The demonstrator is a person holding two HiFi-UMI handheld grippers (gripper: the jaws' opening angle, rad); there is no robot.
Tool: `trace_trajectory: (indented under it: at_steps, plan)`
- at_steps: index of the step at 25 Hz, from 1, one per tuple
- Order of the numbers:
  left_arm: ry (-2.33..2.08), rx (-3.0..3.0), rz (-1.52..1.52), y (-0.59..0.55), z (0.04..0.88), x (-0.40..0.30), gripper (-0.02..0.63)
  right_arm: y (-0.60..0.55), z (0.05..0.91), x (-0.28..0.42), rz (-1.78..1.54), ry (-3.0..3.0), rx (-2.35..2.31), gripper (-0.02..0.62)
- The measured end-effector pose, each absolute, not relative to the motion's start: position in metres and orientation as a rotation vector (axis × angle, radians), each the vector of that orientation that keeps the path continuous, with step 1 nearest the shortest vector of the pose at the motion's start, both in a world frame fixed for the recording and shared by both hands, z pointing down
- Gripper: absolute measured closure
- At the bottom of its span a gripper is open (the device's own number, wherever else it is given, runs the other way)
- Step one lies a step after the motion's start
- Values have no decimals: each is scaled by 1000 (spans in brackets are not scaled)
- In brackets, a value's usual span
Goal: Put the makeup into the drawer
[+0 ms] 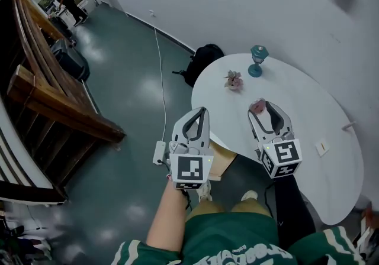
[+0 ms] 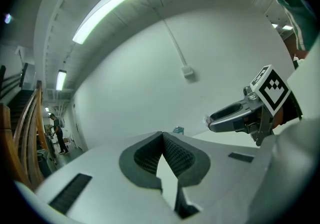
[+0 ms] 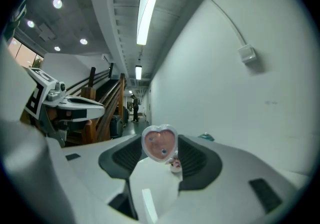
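Note:
A pink heart-shaped makeup case [image 3: 160,141] with a clear rim sits between the fingertips of my right gripper [image 3: 161,154], which is shut on it. In the head view that case [image 1: 257,106] shows at the tip of the right gripper [image 1: 261,108], above the near-left part of the white round table [image 1: 314,110]. My left gripper [image 1: 201,110] hovers beside it, past the table's left edge and over the floor. Its jaws meet at the tips with nothing between them [image 2: 162,136]. No drawer front shows clearly; a light wooden box [image 1: 222,161] peeks out under the table edge.
On the table stand a teal goblet [image 1: 258,58] and a small pink flower ornament [image 1: 234,80]. A black backpack [image 1: 205,59] lies on the floor by the wall, with a white power strip [image 1: 159,152] nearer me. A wooden staircase [image 1: 47,98] fills the left side, and a person [image 1: 66,1] stands far off.

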State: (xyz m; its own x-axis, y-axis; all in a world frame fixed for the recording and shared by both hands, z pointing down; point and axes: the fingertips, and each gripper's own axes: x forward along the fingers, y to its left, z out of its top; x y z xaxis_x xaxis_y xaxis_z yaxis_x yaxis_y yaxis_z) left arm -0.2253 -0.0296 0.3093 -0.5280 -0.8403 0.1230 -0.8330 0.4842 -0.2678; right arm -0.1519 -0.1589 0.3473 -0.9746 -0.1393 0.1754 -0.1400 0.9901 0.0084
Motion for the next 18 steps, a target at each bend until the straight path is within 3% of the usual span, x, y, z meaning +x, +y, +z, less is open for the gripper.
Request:
trace_trajectory:
  at_steps: [10,18]
  plan:
    - [2768,-1396,-437,46,328,-275,606,-72,376,-209,13,-2903,4,362]
    - [2807,-1393,-467,80,362,-278,606,15,479,-228,-52,-2614,-373,362]
